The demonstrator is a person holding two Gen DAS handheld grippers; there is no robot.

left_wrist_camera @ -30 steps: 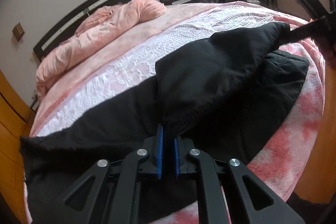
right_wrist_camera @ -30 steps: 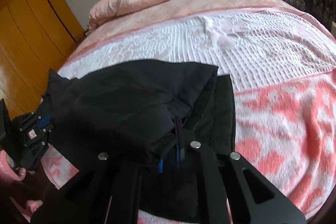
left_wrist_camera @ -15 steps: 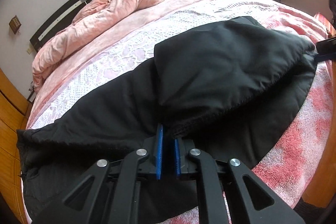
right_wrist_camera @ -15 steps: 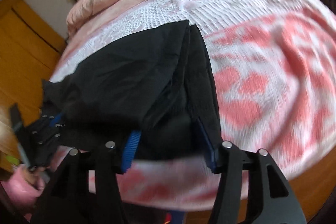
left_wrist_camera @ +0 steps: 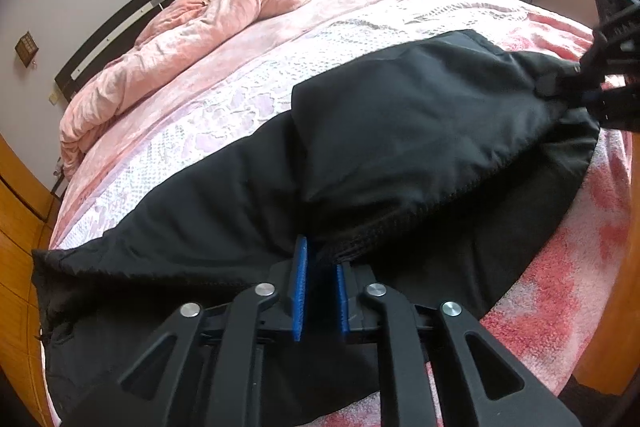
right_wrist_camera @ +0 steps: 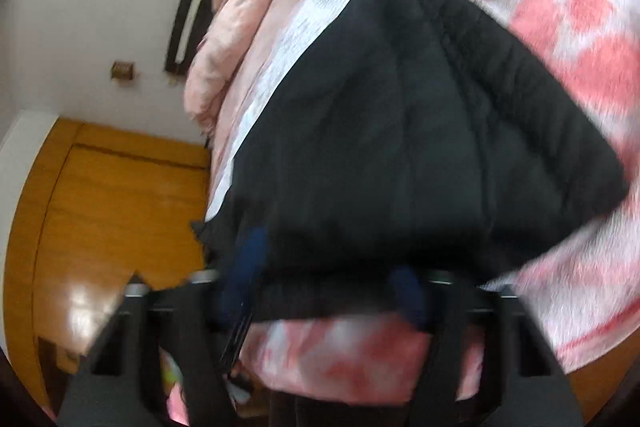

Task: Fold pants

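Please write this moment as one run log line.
step: fold pants | left tool: shut on black pants | right tool: open | pants: folded over, on bed

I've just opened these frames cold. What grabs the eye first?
The black padded pants lie part-folded across the near end of the pink patterned bedspread. The left gripper pinches their near edge between blue pads. A rumpled pink quilt is heaped by the dark headboard.

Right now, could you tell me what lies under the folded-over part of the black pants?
Under the folded flap, another layer of the black pants lies on the pink blanket. The flap covers the layer's middle, so its smoothness there cannot be seen.
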